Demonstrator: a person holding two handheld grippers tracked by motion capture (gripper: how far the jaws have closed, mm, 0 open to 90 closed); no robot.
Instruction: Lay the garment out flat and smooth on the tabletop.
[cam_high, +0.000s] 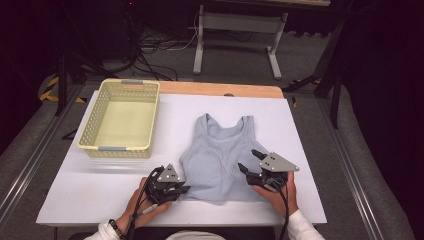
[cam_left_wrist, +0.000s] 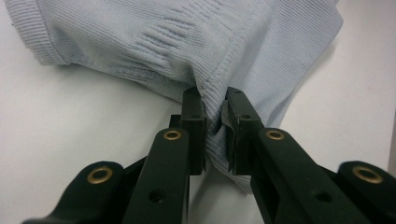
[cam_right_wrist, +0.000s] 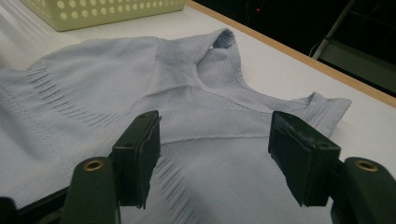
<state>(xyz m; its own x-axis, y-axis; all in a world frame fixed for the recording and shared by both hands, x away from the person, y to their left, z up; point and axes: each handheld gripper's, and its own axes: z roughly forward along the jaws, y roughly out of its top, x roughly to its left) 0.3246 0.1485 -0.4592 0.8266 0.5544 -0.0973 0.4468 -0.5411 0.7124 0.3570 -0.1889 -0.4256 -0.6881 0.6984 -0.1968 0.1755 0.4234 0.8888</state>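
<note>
Two grippers work one pale-blue ribbed tank top (cam_high: 220, 157), lying flat mid-table w/ straps pointing away from the person and hem at the near edge, long axis running front-to-back; yellow basket (cam_high: 121, 117) sits well apart to the far left. Left gripper (cam_high: 181, 189) is clamped on the top's near-left hem corner, fabric bunched btwn the pads (cam_left_wrist: 192, 116), while right gripper (cam_high: 249, 161) hangs over the right side w/ jaws wide, nothing gripped. Next grab likely turns on the right hem corner, just below & nearest the right gripper.
</note>
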